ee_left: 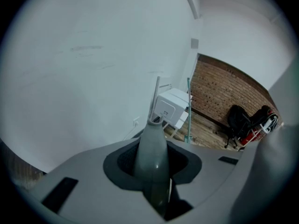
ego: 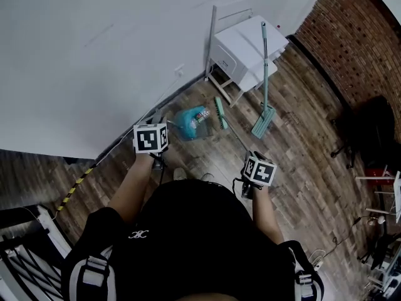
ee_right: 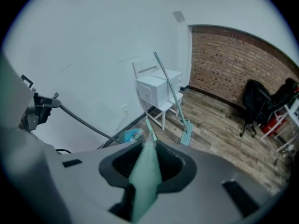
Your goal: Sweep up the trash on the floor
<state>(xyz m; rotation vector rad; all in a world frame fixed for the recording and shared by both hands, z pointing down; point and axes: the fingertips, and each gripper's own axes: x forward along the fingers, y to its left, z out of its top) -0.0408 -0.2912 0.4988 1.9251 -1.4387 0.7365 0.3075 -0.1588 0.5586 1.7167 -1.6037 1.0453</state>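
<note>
1. The left gripper (ee_left: 152,164) has its fingers clenched on the grey handle (ee_left: 150,146) of a blue dustpan (ego: 188,124).
2. The dustpan rests on the wooden floor (ego: 301,168) close to the foot of the white wall (ego: 94,42). Trash (ego: 200,114) with a coloured label lies inside it.
3. The right gripper (ee_right: 145,171) has its fingers clamped around the teal broom handle (ee_right: 144,178).
4. The broom head (ego: 219,111) sits on the floor just beside the right edge of the dustpan.
5. Farther along the wall stands a white cabinet (ego: 244,49), and a teal mop (ego: 265,74) leans against it.
6. The mop's head is on the floor, near the broom head but apart from it.
</note>
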